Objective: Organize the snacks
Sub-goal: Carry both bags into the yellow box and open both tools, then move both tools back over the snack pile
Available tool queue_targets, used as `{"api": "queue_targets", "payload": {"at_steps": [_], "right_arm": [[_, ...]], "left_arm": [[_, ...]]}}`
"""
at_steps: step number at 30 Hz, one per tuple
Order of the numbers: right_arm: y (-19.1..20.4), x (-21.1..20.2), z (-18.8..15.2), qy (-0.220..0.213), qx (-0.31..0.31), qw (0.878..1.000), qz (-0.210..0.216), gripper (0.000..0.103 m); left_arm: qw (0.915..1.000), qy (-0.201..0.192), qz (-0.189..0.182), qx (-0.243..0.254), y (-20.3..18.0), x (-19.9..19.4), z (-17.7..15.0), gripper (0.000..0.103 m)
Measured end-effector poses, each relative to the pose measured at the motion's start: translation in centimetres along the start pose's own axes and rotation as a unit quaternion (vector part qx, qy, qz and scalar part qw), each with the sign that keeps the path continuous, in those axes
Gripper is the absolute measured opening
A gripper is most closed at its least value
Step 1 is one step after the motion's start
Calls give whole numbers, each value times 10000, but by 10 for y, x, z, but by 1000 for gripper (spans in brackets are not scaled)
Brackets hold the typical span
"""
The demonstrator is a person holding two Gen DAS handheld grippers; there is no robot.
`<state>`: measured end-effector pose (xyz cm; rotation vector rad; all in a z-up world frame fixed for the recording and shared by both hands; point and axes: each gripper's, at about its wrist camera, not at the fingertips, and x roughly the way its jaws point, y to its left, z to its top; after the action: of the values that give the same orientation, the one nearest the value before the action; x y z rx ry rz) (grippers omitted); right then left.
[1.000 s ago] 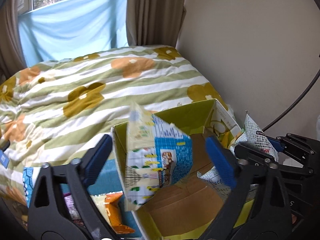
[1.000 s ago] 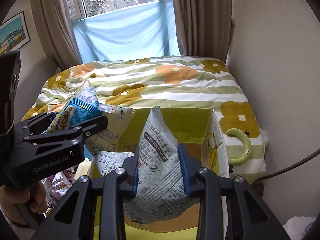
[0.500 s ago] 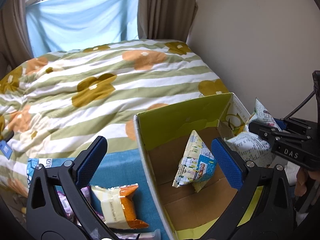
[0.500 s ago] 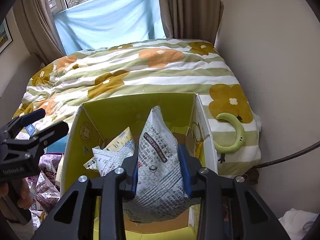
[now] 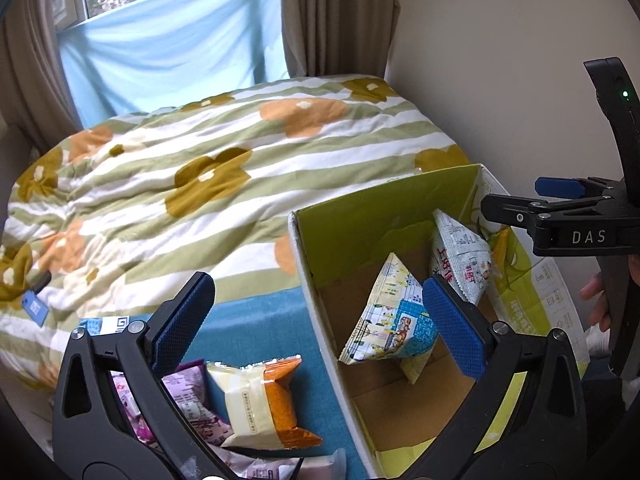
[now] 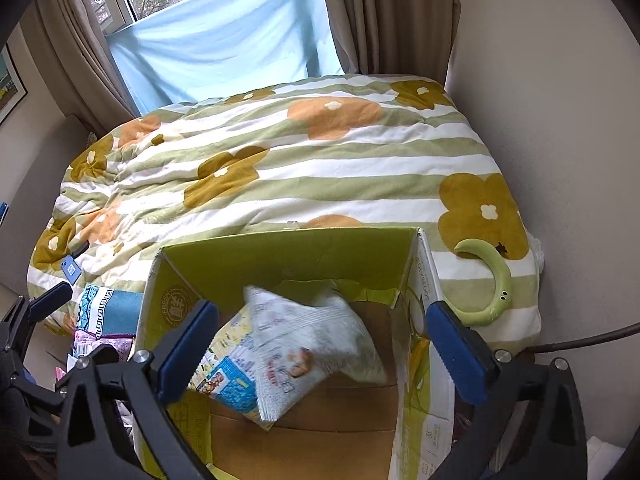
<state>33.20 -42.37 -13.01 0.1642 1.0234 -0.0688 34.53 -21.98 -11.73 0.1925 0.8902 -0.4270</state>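
An open cardboard box with green flaps (image 5: 372, 216) (image 6: 288, 252) stands by the bed. Inside lie a blue-and-white snack bag (image 5: 390, 320) (image 6: 224, 376) and a white snack bag (image 5: 460, 256) (image 6: 304, 344), which looks blurred in the right wrist view. My left gripper (image 5: 320, 328) is open and empty, above the box's left wall and the snack pile. My right gripper (image 6: 320, 344) is open and empty above the box; it also shows in the left wrist view (image 5: 516, 208). An orange-and-cream snack pack (image 5: 264, 404) and purple packs (image 5: 192, 412) lie on a teal cloth (image 5: 256, 332).
A bed with a striped flower quilt (image 5: 240, 160) (image 6: 304, 160) fills the background. A green crescent toy (image 6: 492, 284) lies at its right corner. The wall (image 5: 500, 60) is close on the right, with a dark cable (image 6: 584, 340). A small blue tag (image 6: 71, 268) lies on the quilt.
My left gripper let the blue-and-white bag fall into the box and moved left and back. My right gripper opened and dropped the white bag into the box.
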Motion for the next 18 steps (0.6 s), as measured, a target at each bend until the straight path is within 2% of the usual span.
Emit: {"api": "queue_targets", "payload": {"at_steps": [8, 18], "right_arm": [[4, -24, -12, -113, -236, 9996, -135, 103], [17, -102, -41, -731, -465, 9962, -69, 103]], "left_arm": [[9999, -105, 111, 7, -9, -23, -5, 103], [9972, -659, 347, -86, -28, -107, -27, 103]]}}
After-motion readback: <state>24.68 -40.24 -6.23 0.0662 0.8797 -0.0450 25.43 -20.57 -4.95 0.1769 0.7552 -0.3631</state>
